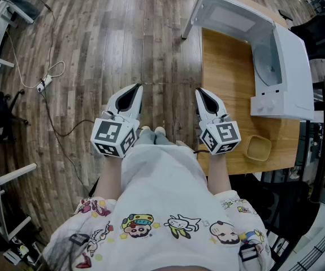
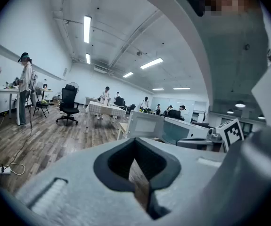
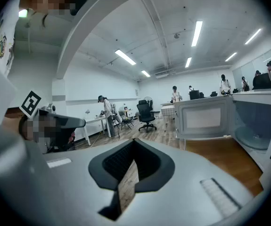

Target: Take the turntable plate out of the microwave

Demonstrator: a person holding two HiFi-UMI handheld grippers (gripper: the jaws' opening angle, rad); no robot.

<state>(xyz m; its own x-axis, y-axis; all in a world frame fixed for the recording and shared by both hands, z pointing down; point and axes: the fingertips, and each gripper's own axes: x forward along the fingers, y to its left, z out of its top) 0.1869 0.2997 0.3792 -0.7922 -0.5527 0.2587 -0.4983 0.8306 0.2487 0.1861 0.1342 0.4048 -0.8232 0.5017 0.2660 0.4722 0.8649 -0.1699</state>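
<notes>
From the head view, the left claw (image 1: 135, 90) and the right claw (image 1: 202, 92) are held side by side over the wood floor (image 1: 94, 49), just in front of the person. Both are clenched shut and hold nothing. The white microwave (image 1: 289, 61) sits on the desk (image 1: 230, 89), to the right of both claws and farther away. Its door (image 1: 219, 13) is swung wide open at the far end. The plate (image 1: 267, 66) lies flat inside, on the bottom of the microwave. It looks round, pale and see-through, like glass. The right claw is nearer to it, so I think that one has the shorter way: far and to the right. A small yellow bowl (image 1: 258, 148) sits at the near end of the desk. In the left gripper view, the claw's two jaws are pressed together with nothing between them. The open microwave is far off to the right, and I cannot make out the plate there. In the right gripper view, the jaws are also closed and bare. The plate (image 3: 252, 138) shows as a pale round rim inside the open box, far and right.
</notes>
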